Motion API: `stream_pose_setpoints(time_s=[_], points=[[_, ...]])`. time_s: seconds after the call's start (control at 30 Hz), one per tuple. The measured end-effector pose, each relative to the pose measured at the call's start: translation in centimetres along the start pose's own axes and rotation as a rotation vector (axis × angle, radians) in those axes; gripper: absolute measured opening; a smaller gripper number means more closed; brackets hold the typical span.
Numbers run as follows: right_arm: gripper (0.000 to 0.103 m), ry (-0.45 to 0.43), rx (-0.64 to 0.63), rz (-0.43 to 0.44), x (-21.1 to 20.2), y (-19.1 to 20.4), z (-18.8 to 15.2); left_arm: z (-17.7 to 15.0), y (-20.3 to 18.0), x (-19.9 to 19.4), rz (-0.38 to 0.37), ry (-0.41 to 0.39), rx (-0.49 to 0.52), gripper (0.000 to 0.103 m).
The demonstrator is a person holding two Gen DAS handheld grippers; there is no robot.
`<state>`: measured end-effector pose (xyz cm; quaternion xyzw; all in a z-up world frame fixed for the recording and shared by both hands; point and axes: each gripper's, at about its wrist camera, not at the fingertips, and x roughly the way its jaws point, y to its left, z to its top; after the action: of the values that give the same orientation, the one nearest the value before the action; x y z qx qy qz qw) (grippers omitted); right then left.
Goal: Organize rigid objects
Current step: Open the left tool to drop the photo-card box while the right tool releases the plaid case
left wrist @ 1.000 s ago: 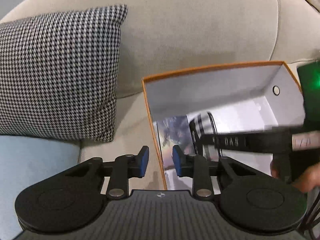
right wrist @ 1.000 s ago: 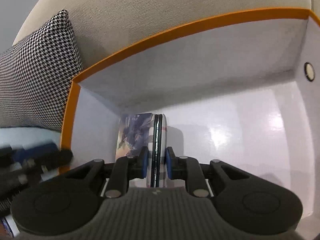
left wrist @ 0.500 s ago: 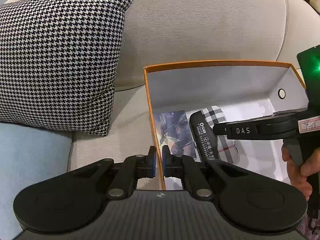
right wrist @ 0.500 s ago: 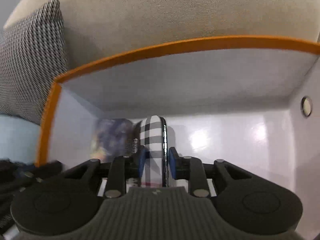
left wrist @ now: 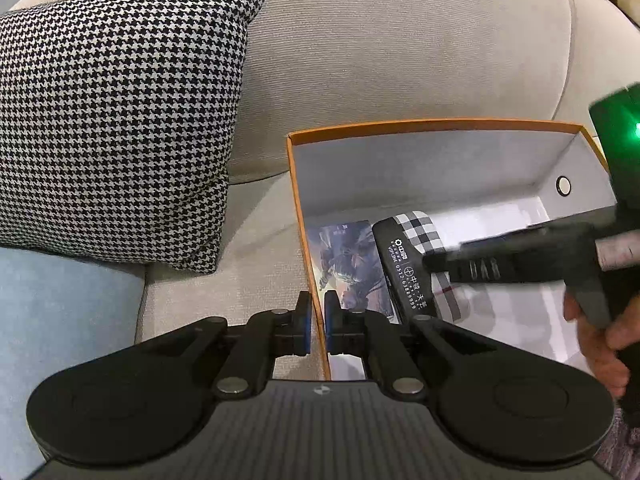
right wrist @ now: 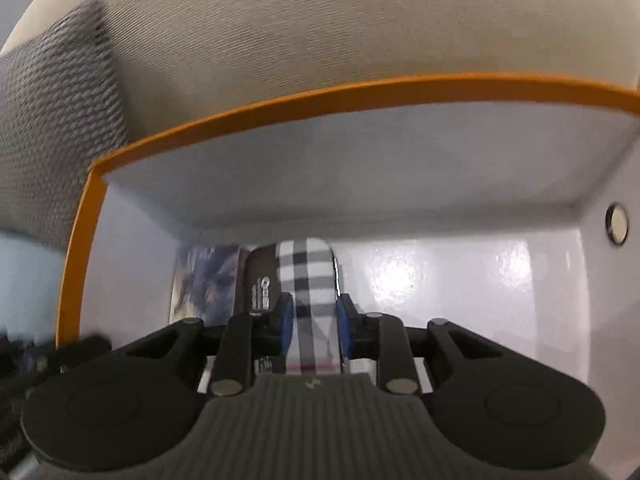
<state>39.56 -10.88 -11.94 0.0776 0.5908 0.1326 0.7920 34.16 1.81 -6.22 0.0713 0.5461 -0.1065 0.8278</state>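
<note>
An orange-rimmed box [left wrist: 420,124], white inside, sits on the sofa seat. My left gripper [left wrist: 317,312] is shut on its left wall, one pad on each side of the rim. On the box floor lie a picture card [left wrist: 348,264], a black card with white print [left wrist: 404,272] and a plaid case [left wrist: 424,228]. My right gripper [right wrist: 314,312] reaches down into the box [right wrist: 360,92]. Its jaws are opening, and the plaid case [right wrist: 308,276] lies flat between the pads without being pressed. The black card [right wrist: 260,276] and the picture card [right wrist: 208,276] lie just to its left.
A houndstooth cushion [left wrist: 112,120] leans on the beige sofa back [left wrist: 400,40] left of the box. A light blue cloth [left wrist: 60,320] covers the seat at the lower left. A person's hand [left wrist: 600,336] holds the right gripper's handle, under a green-lit housing [left wrist: 616,120].
My left gripper has closed on the box's left wall. My right gripper's jaws have widened, and the plaid case has turned from edge-on to face-up between them.
</note>
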Motion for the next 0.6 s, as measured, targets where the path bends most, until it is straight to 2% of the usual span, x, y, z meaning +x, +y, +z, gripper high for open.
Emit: stream_pose_setpoints(time_s=[0.07, 0.17, 0.27, 0.33, 0.4, 0.6], points=[[0.047, 0.05, -0.102, -0.001, -0.1, 0.7, -0.4, 0.3, 0.4, 0.5, -0.004, 0.003, -0.008, 0.006], [0.049, 0.15, -0.262, 0.009, 0.5, 2.3, -1.4, 0.3, 0.5, 0.4, -0.001, 0.004, -0.012, 0.006], [0.048, 0.181, -0.412, -0.035, 1.0, 3.1, -2.8, 0.2, 0.3, 0.3, 0.001, 0.006, -0.01, 0.006], [0.045, 0.188, -0.446, -0.061, 1.3, 3.7, -2.8, 0.1, 0.4, 0.3, -0.001, 0.006, -0.01, 0.006], [0.036, 0.183, -0.484, -0.079, 1.6, 4.1, -2.6, 0.1, 0.6, 0.3, -0.005, 0.009, -0.011, 0.006], [0.037, 0.173, -0.533, -0.084, 2.0, 4.4, -1.9, 0.2, 0.8, -0.5, -0.003, 0.004, -0.019, 0.006]])
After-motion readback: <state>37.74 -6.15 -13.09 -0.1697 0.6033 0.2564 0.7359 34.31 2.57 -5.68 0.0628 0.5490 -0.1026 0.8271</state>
